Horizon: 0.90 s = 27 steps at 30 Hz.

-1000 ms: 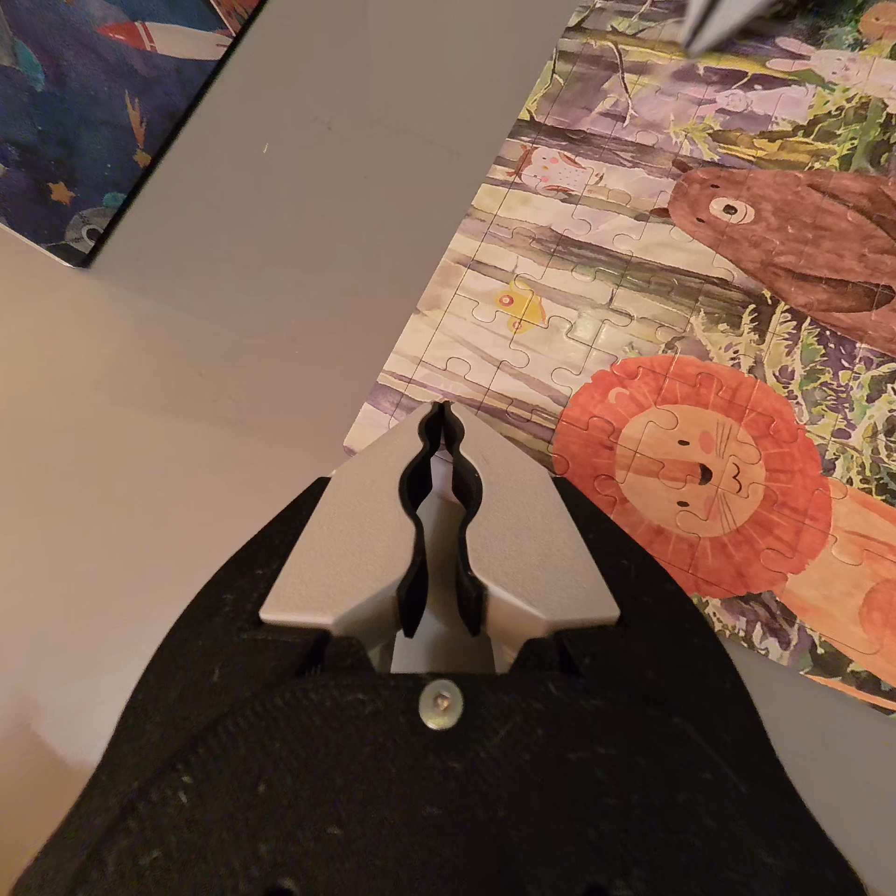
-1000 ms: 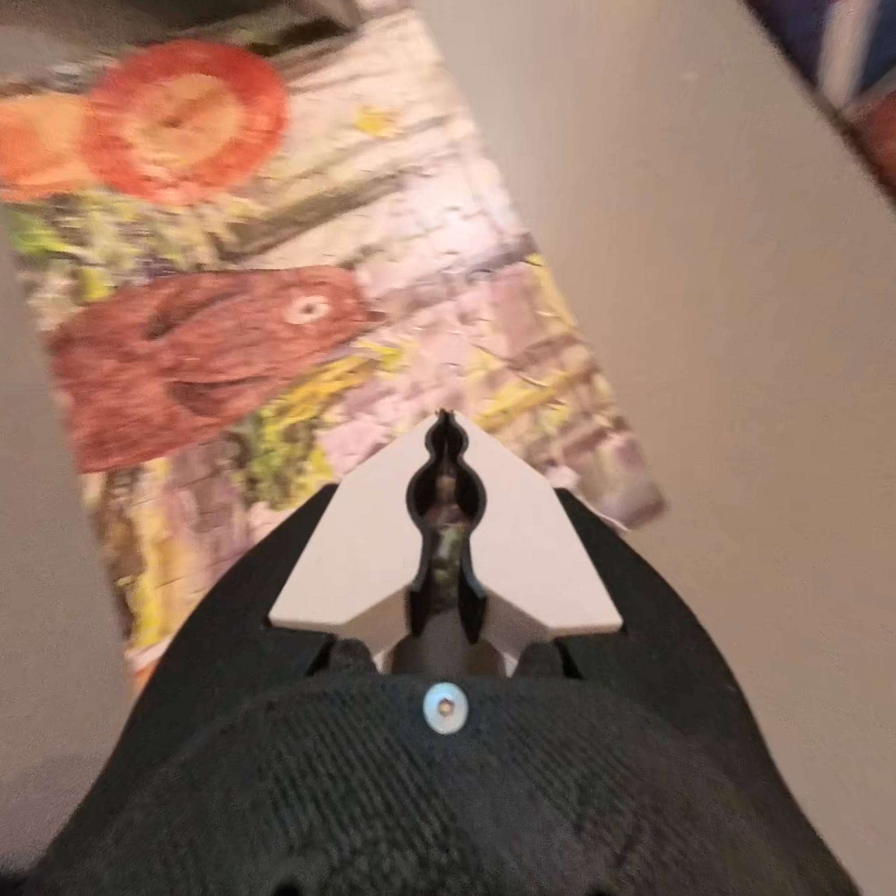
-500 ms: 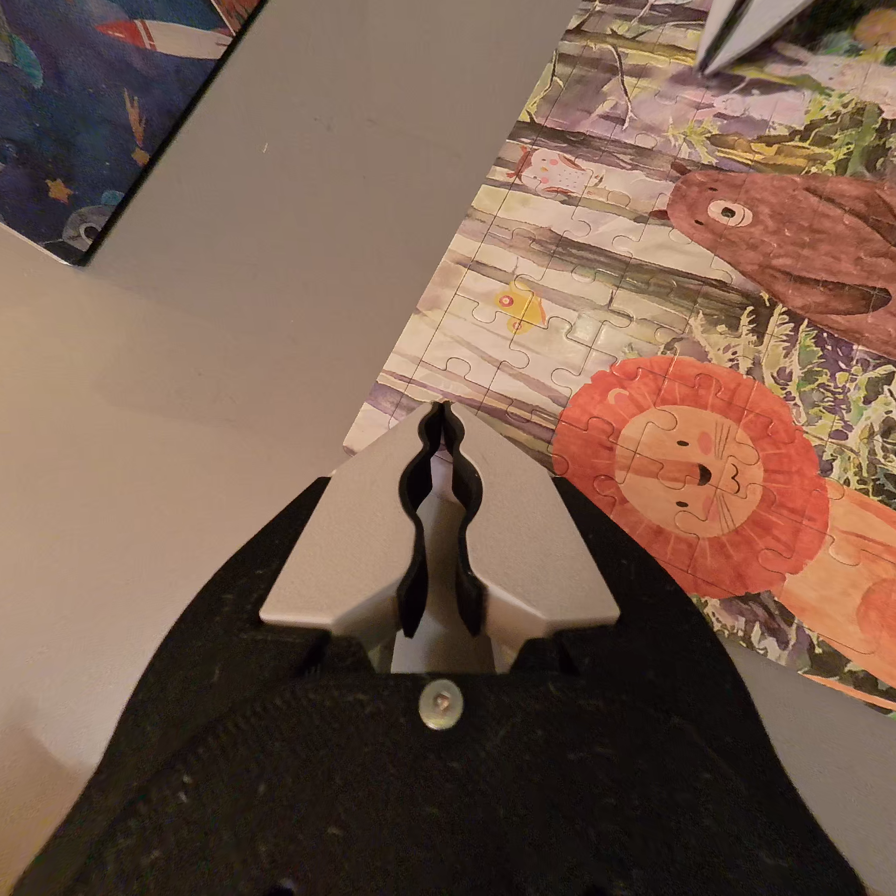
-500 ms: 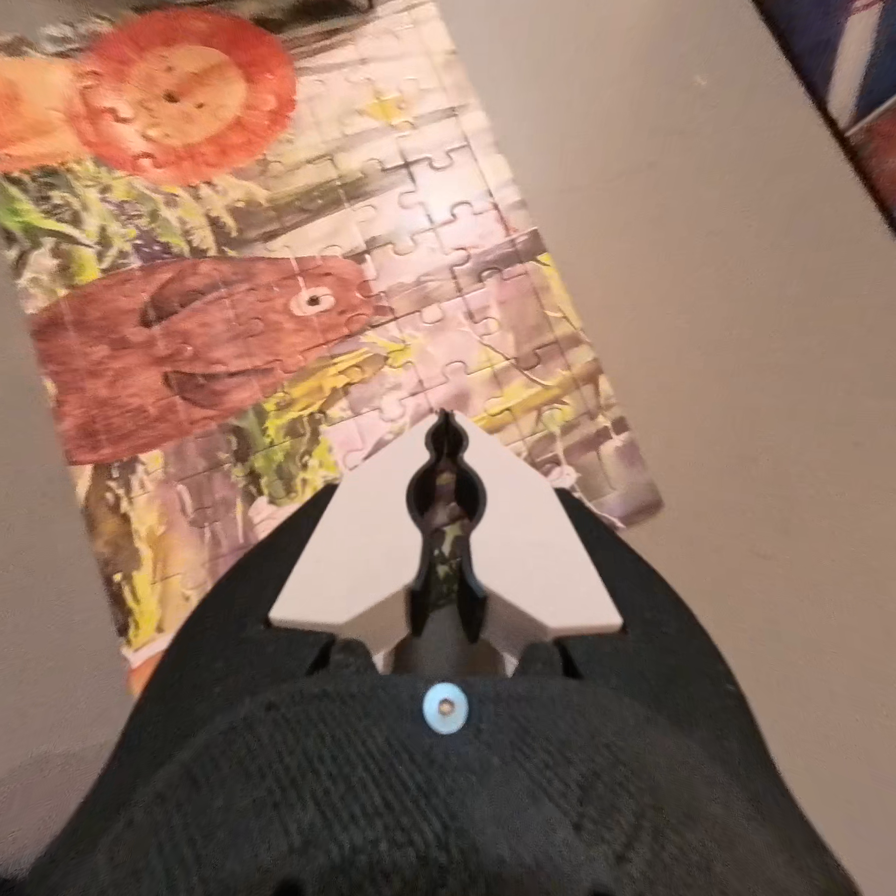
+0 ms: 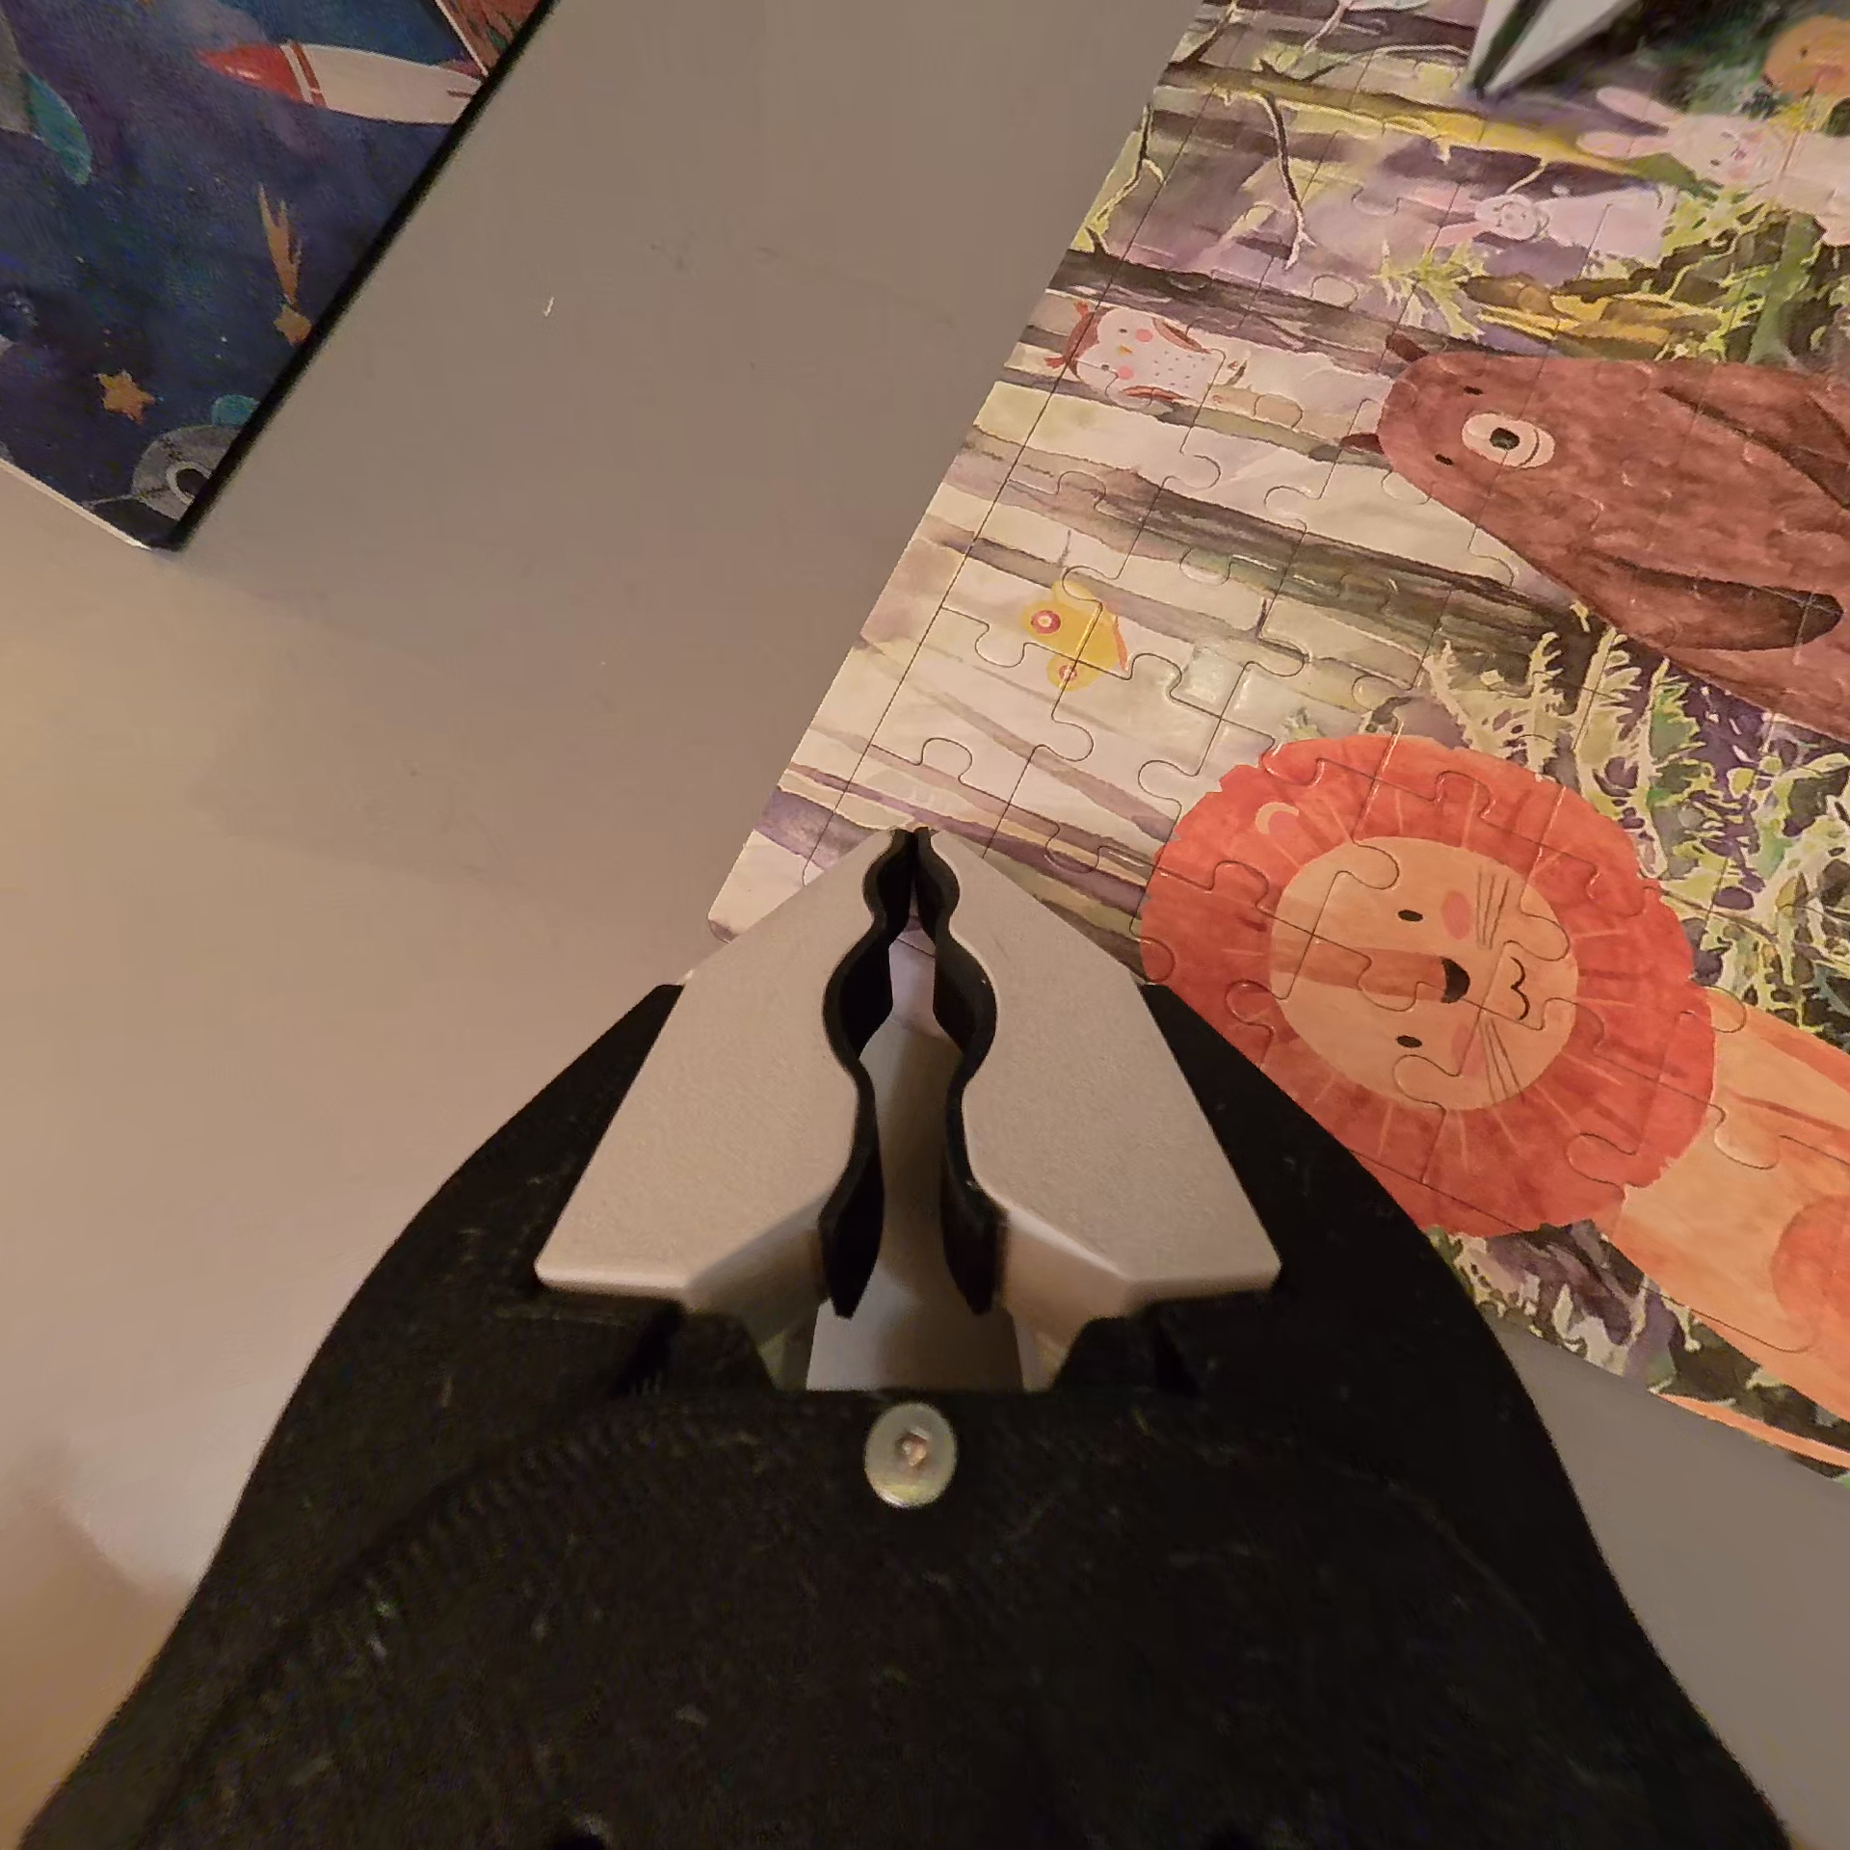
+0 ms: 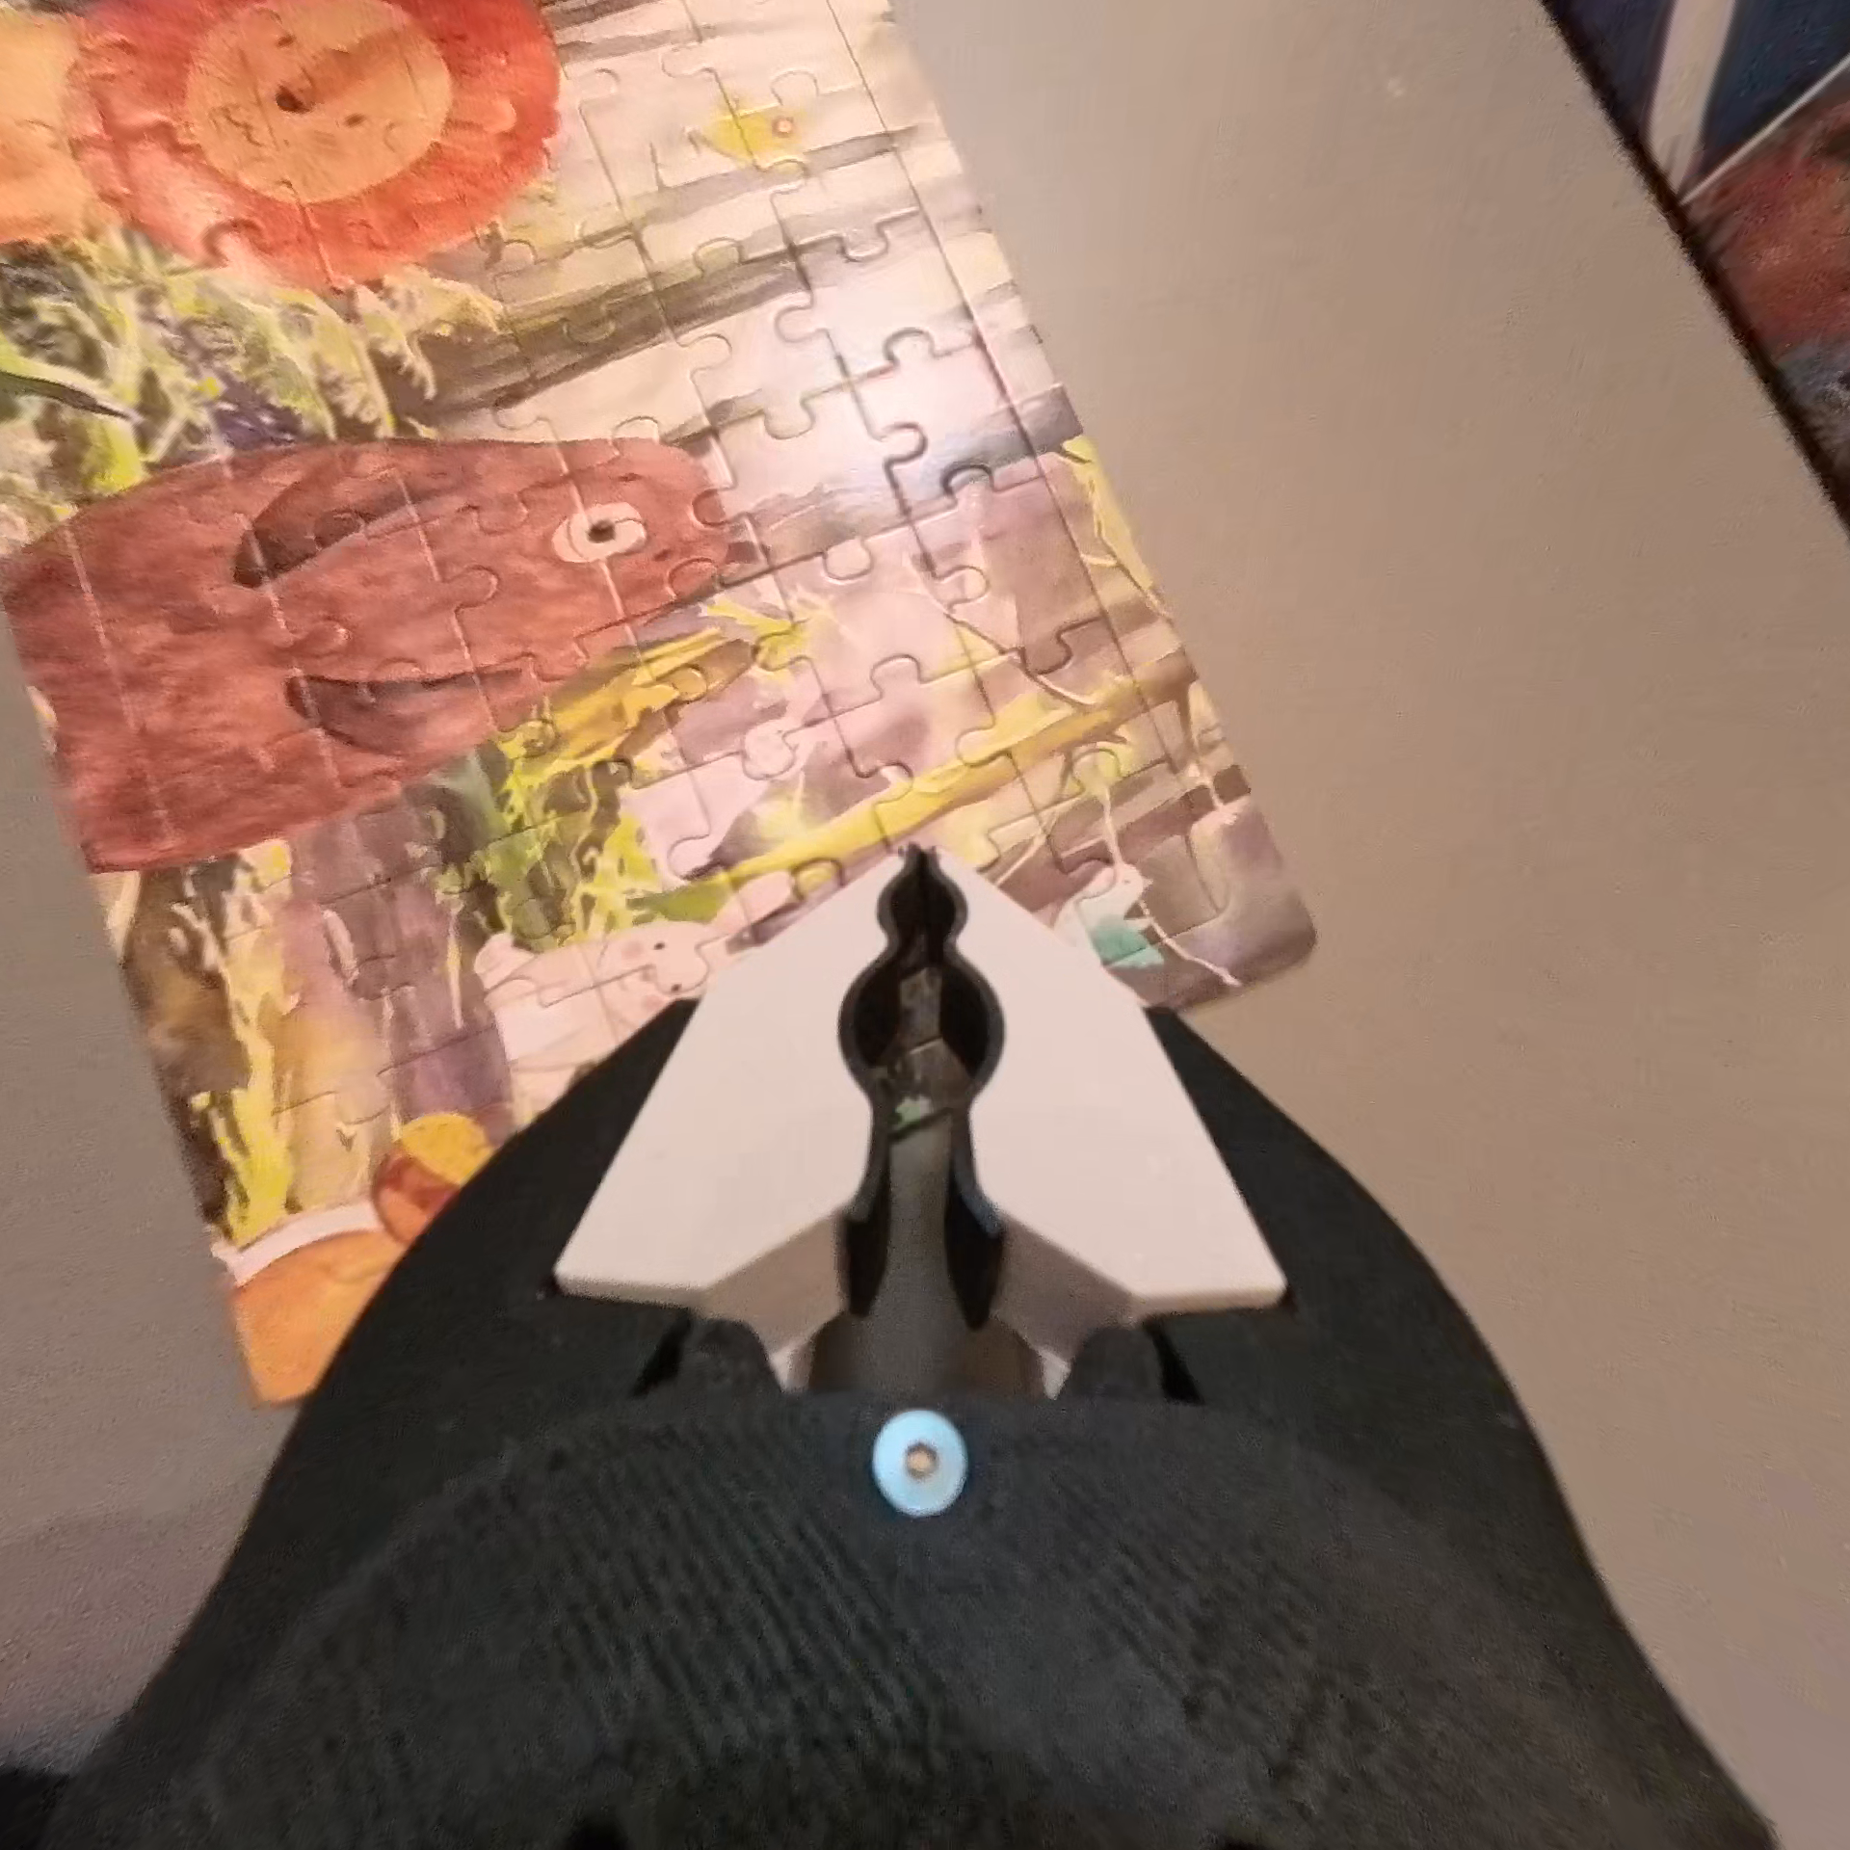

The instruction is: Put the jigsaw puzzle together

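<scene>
The jigsaw puzzle [image 5: 1301, 621] lies flat on the grey table, its pieces joined, with an orange lion [image 5: 1422, 981] and a brown bear [image 5: 1652, 501] on it. My left gripper [image 5: 913, 839] is shut and empty, its tips over the puzzle's near left corner. In the right wrist view the same puzzle [image 6: 901, 501] lies under my right gripper [image 6: 916, 856], which is shut with nothing held, tips over the purple and yellow part near the corner. The right gripper also shows at the top edge of the left wrist view [image 5: 1532, 45].
A dark blue space-picture board [image 5: 150, 250] lies on the table at the upper left; its edge shows in the right wrist view [image 6: 1782, 200] at the upper right. Bare grey table [image 5: 501, 601] lies between it and the puzzle.
My right gripper has drawn back along the puzzle toward its near edge, and its tip has slid right and up in the left wrist view. The left gripper has not moved.
</scene>
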### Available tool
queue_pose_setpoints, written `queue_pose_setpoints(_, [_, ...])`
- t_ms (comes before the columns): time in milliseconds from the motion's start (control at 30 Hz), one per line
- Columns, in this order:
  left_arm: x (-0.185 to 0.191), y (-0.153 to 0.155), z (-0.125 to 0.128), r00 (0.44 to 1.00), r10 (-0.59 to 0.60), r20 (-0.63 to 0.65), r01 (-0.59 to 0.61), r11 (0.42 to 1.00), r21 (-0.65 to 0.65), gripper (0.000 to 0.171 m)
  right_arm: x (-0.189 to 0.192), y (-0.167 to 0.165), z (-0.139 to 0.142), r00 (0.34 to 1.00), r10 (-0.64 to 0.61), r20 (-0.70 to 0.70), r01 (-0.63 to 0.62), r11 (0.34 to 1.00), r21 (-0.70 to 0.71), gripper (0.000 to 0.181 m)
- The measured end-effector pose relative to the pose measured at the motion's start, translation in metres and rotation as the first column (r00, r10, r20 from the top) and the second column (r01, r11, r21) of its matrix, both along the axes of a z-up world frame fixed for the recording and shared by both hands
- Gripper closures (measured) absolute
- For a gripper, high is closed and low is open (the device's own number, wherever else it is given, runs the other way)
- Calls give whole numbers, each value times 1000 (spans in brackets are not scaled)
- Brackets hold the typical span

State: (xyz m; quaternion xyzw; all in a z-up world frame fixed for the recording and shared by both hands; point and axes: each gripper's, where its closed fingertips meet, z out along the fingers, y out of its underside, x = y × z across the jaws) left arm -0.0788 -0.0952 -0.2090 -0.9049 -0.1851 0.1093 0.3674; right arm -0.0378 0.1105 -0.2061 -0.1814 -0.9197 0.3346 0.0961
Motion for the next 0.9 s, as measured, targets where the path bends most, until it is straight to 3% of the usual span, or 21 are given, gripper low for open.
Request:
queue_pose_setpoints(100, [0,0,0,1000,-1,0,1,1000,1,171,36,-16,1,981,138,138,-123,986,-115,181])
queue_pose_setpoints(167, [0,0,0,1000,0,7,0,1000,11,171,51,-23,1,972,178,152,-158,978,-136,181])
queue_pose_setpoints(300, [0,0,0,1000,2,3,-2,1000,14,171,24,0,1,998,-48,-38,48,999,-4,181])
queue_pose_setpoints(433, [1,0,0,1000,4,-1,-4,1000,13,171,80,-27,-1,979,146,141,-132,986,-105,181])
queue_pose_setpoints(467, [0,0,0,1000,5,-5,-5,1000,11,171,75,-26,-1,987,122,103,-113,989,-91,181])
queue_pose_setpoints(567, [0,0,0,1000,6,-11,-6,1000,8,171,33,9,0,987,-108,-118,112,993,23,181])
queue_pose_setpoints(600, [0,0,0,1000,7,-11,-6,1000,8,171,36,9,0,988,-105,-110,106,994,11,181])
queue_pose_setpoints(700, [0,0,0,1000,6,-7,-6,1000,9,171,81,-21,0,990,92,112,-76,988,-137,181])
queue_pose_setpoints(833, [0,0,0,1000,7,-8,-7,1000,9,171,39,12,0,988,-145,-60,142,989,-50,181])
queue_pose_setpoints(900, [0,0,0,1000,8,-10,-8,1000,8,171,61,0,-1,998,-47,33,50,995,-91,181])
